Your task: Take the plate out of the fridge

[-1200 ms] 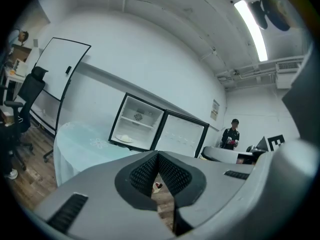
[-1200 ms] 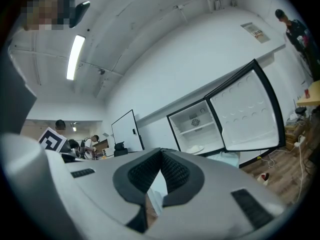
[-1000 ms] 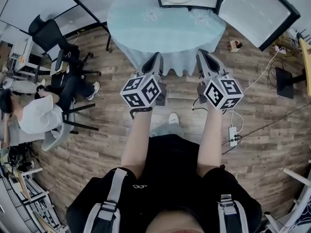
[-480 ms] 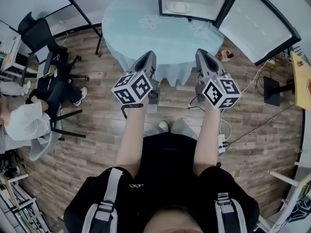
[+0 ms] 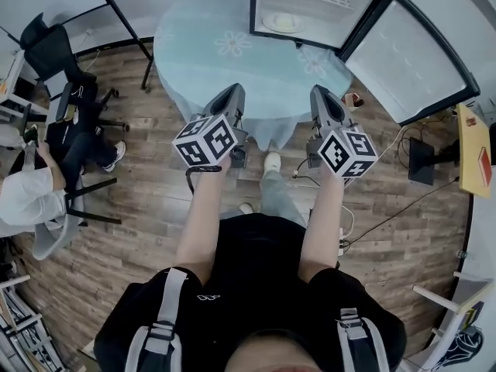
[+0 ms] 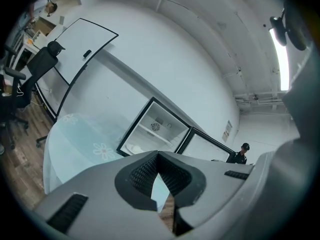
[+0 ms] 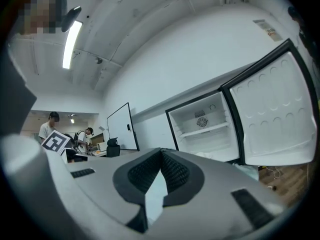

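Note:
A white plate (image 5: 281, 22) lies on the floor of the open fridge (image 5: 310, 6), which stands at the back of a round table (image 5: 232, 60) with a pale blue cloth. The fridge door (image 5: 407, 60) is swung wide to the right. My left gripper (image 5: 231, 98) and right gripper (image 5: 319, 97) are both shut and hold nothing; they hang side by side over the table's near edge, well short of the fridge. In the left gripper view the plate (image 6: 134, 148) shows low in the fridge (image 6: 155, 131). The right gripper view shows the fridge (image 7: 205, 126) and its door (image 7: 272, 116).
A person in a white top (image 5: 27, 196) sits at the left among office chairs (image 5: 58, 53). A whiteboard stand's black legs (image 5: 124, 22) reach the floor left of the table. Cables and a power strip (image 5: 341, 242) lie on the wood floor to the right. Other people stand far off.
The view has come closer to the table and fridge, which now sit lower and larger in the head view. Both grippers stayed shut and level in front of the person.

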Motion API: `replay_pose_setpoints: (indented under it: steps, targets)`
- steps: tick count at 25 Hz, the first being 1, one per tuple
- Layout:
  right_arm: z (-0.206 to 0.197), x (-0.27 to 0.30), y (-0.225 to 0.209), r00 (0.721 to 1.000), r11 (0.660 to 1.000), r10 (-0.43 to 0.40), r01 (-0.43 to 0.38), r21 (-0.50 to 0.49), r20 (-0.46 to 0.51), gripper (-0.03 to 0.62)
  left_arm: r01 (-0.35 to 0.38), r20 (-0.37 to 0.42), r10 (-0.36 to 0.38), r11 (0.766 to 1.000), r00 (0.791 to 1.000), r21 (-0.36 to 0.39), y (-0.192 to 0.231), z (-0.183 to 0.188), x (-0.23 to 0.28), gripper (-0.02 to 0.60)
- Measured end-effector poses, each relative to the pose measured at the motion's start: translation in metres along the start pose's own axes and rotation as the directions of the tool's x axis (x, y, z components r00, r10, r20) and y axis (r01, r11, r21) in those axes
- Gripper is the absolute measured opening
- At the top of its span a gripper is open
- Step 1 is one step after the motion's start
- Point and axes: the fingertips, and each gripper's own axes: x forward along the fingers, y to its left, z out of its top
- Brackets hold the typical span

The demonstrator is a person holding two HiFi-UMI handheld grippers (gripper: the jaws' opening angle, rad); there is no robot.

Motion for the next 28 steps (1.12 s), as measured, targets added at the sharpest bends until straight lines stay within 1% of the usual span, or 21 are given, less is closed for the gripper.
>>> replay_pose_setpoints:
  steps: [4, 6, 10, 13, 16, 20, 24, 26, 28]
  targets:
    - [-0.004, 0.036, -0.004, 0.998, 0.998, 0.062, -0.063, -0.017, -0.031, 0.006, -0.022, 0.004, 0.022, 1.0, 1.0, -0.015, 0.011, 0.005, 0.031, -0.002]
    - [-0.01, 0.052, -0.015, 0.996, 0.997, 0.068, -0.07, -0.032, -0.063, 0.006, -0.03, -0.013, 0.03, 0.999, 0.999, -0.023, 0.016, 0.001, 0.052, -0.002]
    - [-0.017, 0.078, -0.064, 0.994, 0.999, 0.013, -0.019, -0.05, -0.11, 0.006, -0.037, -0.067, 0.033, 0.998, 0.997, -0.051, 0.026, -0.014, 0.106, -0.002]
    - [-0.011, 0.095, -0.112, 0.993, 0.999, -0.036, 0.034, -0.016, -0.109, 0.006, -0.032, -0.097, 0.025, 0.997, 0.995, -0.075, 0.026, -0.021, 0.152, -0.002]
    - [-0.003, 0.108, -0.155, 0.993, 0.997, -0.069, 0.071, 0.013, -0.1, 0.006, -0.014, -0.123, 0.005, 0.997, 0.992, -0.075, 0.013, -0.028, 0.191, -0.002]
    - [0.0, 0.137, -0.184, 0.991, 0.997, -0.07, 0.073, 0.024, -0.111, 0.006, -0.027, -0.14, 0.014, 0.996, 0.99, -0.088, 0.018, -0.026, 0.227, -0.002]
    - [0.011, 0.163, -0.211, 0.994, 0.998, -0.055, 0.059, 0.034, -0.099, 0.006, -0.037, -0.123, 0.023, 0.992, 0.992, -0.118, 0.024, -0.017, 0.262, -0.002]
    - [0.019, 0.173, -0.226, 0.995, 0.997, -0.055, 0.058, 0.043, -0.084, 0.006, -0.028, -0.114, 0.015, 0.993, 0.993, -0.116, 0.022, -0.013, 0.276, -0.002]
    - [0.026, 0.183, -0.237, 0.996, 0.998, -0.052, 0.055, 0.044, -0.076, 0.006, -0.035, -0.096, 0.024, 0.993, 0.995, -0.112, 0.026, -0.009, 0.284, -0.002]
